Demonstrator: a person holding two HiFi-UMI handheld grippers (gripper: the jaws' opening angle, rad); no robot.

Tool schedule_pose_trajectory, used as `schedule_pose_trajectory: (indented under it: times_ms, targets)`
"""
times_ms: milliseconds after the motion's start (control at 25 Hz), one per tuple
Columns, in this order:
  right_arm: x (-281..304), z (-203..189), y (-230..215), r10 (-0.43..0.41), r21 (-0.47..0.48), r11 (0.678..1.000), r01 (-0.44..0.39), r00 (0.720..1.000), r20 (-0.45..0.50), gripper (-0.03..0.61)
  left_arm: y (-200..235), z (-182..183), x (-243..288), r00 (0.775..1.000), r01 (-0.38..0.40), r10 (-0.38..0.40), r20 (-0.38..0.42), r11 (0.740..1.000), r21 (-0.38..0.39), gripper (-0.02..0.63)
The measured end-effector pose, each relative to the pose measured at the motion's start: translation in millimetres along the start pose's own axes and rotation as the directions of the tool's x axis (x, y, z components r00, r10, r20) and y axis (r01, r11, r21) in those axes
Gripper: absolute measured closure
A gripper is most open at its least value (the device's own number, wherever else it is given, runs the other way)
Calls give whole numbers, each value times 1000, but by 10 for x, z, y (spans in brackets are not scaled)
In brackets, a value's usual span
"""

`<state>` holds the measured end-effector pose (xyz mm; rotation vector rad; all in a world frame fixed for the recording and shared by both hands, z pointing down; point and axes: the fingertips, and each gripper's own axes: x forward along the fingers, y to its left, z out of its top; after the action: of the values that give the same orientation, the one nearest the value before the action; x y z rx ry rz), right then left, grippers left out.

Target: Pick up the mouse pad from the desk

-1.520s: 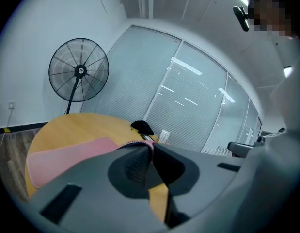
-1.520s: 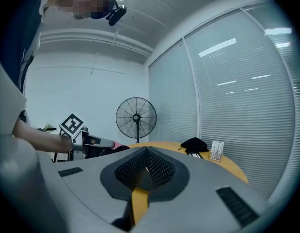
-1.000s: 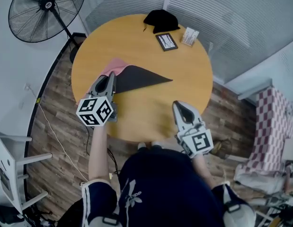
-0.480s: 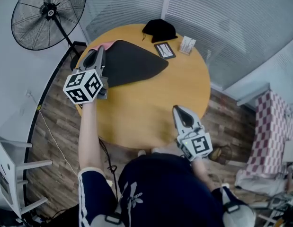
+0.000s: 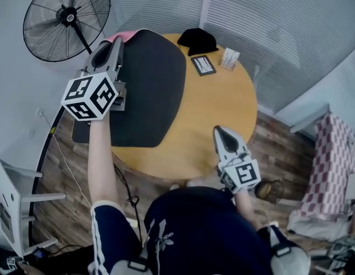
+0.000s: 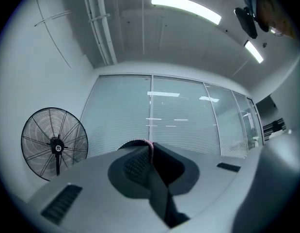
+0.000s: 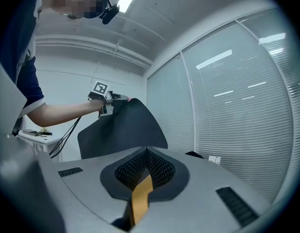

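Note:
The mouse pad (image 5: 145, 90), black underneath with a pink edge at its top, hangs in the air over the left part of the round wooden table (image 5: 211, 107). My left gripper (image 5: 111, 42) is raised high and is shut on the pad's top edge. In the left gripper view that pink-trimmed edge (image 6: 150, 152) sits pinched between the jaws. The right gripper view shows the hanging pad (image 7: 123, 127) and the left gripper (image 7: 121, 98) off to the left. My right gripper (image 5: 222, 132) stays low at the table's near edge, shut and holding nothing.
At the table's far side lie a black cap (image 5: 197, 39), a small dark framed card (image 5: 202, 65) and a white card stand (image 5: 229, 58). A standing fan (image 5: 66, 19) is at the far left. A checkered cloth (image 5: 332, 153) hangs at the right.
The left gripper has risen with the mouse pad, which peeled off the table and now hangs free. The right gripper has kept still.

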<state>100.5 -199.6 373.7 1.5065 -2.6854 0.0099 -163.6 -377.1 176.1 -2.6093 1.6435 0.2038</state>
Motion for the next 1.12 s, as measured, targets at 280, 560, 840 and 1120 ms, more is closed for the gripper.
schedule_pose_trajectory:
  times_ms: [280, 560, 840, 1120]
  targets:
    - [-33, 135, -90, 15, -15, 1000, -14, 999, 50, 575, -363, 419, -569, 997, 15, -12, 81, 999, -35, 595]
    - [-69, 332, -7, 44, -18, 999, -42, 994, 100, 575, -662, 493, -1186, 996, -17, 13, 85, 999, 42, 595]
    - [-134, 437, -57, 36, -27, 999, -33, 993, 109, 575, -641, 366, -1731, 988, -133, 130, 77, 990, 40, 595]
    - [-162, 576, -61, 43, -28, 999, -40, 990, 136, 575, -722, 146, -2173, 972, -235, 231, 51, 969, 71, 595]
